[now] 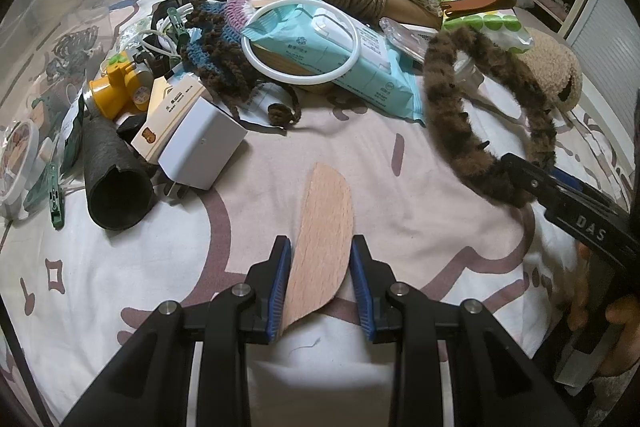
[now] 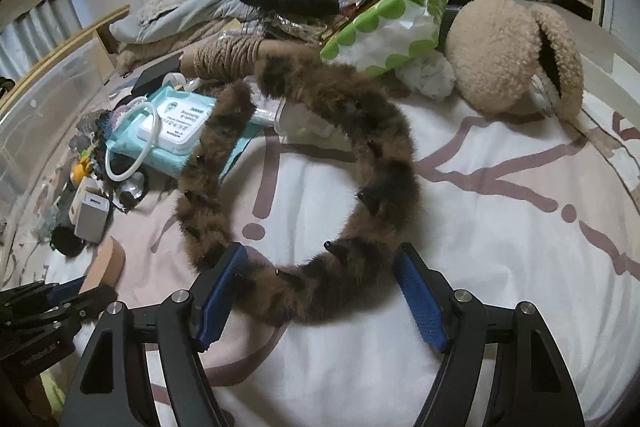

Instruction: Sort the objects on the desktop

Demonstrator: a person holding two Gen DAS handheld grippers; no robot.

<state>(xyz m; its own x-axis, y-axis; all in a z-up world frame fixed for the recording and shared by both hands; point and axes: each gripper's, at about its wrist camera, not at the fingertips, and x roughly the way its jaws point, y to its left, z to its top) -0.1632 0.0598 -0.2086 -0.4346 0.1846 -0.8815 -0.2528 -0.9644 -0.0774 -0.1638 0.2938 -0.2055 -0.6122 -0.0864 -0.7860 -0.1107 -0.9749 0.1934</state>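
Furry headband [image 2: 360, 131], brown and hoop-shaped, lies on the bed with its lower curve between the right gripper [image 2: 320, 291] fingers, which stand wide, not clamping it. It looks light, soft outside, springy inside; grip across the band. The left gripper [image 1: 320, 283] fingers, narrow, hold a wooden piece [image 1: 320, 239].

Wooden piece [image 1: 320, 239] flat on bedsheet [image 1: 360, 155], near front, between fingers of left gripper [image 1: 320, 287]. Furry headband [image 1: 472, 115] to its right. Wet-wipes pack [image 1: 352, 55] behind, ring [image 1: 300, 39] on top. Charger block [image 1: 200, 143] and tube [image 1: 112, 179] left.
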